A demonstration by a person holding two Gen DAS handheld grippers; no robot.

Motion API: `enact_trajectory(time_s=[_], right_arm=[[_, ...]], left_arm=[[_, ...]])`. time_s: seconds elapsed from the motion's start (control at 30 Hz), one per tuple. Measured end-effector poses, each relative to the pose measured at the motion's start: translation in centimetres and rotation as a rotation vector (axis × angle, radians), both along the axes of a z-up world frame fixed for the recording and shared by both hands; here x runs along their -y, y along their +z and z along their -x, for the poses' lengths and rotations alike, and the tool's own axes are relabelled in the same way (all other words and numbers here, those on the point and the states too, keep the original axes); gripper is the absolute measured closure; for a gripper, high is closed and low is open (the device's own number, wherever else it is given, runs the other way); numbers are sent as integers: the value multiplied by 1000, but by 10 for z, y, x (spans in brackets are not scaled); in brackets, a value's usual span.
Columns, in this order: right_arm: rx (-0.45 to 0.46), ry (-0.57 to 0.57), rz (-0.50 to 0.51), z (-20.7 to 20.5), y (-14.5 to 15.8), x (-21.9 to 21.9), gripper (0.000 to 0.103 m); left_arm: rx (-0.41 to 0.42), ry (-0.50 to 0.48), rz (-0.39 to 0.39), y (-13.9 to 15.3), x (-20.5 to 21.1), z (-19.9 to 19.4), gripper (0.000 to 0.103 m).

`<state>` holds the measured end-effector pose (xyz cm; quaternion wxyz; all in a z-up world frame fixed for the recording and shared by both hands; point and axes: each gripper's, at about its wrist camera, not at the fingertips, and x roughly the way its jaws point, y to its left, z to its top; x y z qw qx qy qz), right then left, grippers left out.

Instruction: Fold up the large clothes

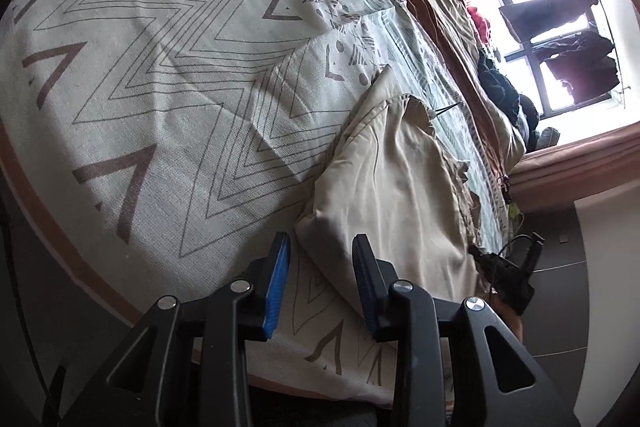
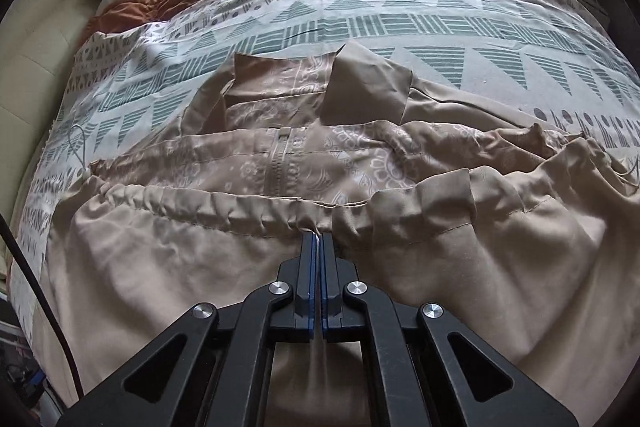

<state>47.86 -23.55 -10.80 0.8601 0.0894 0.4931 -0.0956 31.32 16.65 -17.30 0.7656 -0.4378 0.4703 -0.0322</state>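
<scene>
I've got the right claw (image 2: 319, 239) clamped on the jacket (image 2: 168, 267) hem; left claw (image 1: 322, 251) half-closed around a corner, grip unclear. Next: lift and fold.

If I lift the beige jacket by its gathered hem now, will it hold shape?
Probably not: the beige jacket looks thin and wrinkled, so it should drape. Its smooth sheen suggests slipping. The right gripper pinches only a small fold of hem, so it may pull free.

Black hand-held gripper (image 2: 318, 239), blue pads (image 1: 276, 291), silver screws.
</scene>
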Motion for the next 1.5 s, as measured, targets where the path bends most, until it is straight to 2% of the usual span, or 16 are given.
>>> enact_trajectory(time_s=[0.17, 0.33, 0.53, 0.63, 0.7, 0.73, 0.77, 0.8, 1.03, 1.1, 1.13, 1.17, 1.2, 1.27, 1.4, 1.5], right_arm=[[-5, -8, 14, -15, -7, 1, 103], [-12, -8, 24, -25, -6, 0, 103], [-30, 3, -53, -23, 0, 7, 103], [-7, -15, -90, -13, 17, 14, 101], [19, -21, -90, -3, 32, 16, 84], [37, -13, -99, 4, 41, 15, 58], [56, -5, -103, 12, 48, 14, 37], [73, 2, -96, 21, 54, 13, 35], [88, 57, -117, 89, 68, -1, 35], [82, 60, -127, 110, 66, -6, 43], [72, 66, -139, 120, 64, -10, 54], [57, 71, -155, 129, 63, -12, 61], [43, 72, -167, 138, 60, -15, 63], [19, 80, -174, 155, 53, -22, 68], [-4, 96, -205, 181, 48, -33, 76], [-13, 119, -222, 197, 47, -43, 77]], left_arm=[[19, 10, 49, 4, -3, 4, 70], [14, 3, 119, -6, 7, -4, 70], [-23, 8, 167, -24, 17, -12, 69], [-47, 4, 201, -33, 23, -17, 61], [-49, 3, 213, -35, 27, -20, 61], [-46, 5, 217, -37, 29, -22, 60], [-43, 6, 224, -38, 31, -25, 59], [-40, 9, 230, -39, 32, -27, 59], [-6, 7, 239, -40, 35, -44, 59], [8, -7, 234, -39, 39, -48, 59], [9, -8, 234, -39, 40, -49, 59], [12, -9, 234, -39, 40, -50, 59], [15, -9, 233, -39, 39, -51, 60], [25, -8, 228, -36, 39, -50, 79], [72, -8, 262, -30, 37, -46, 86], [104, -17, 270, -21, 37, -46, 88]])
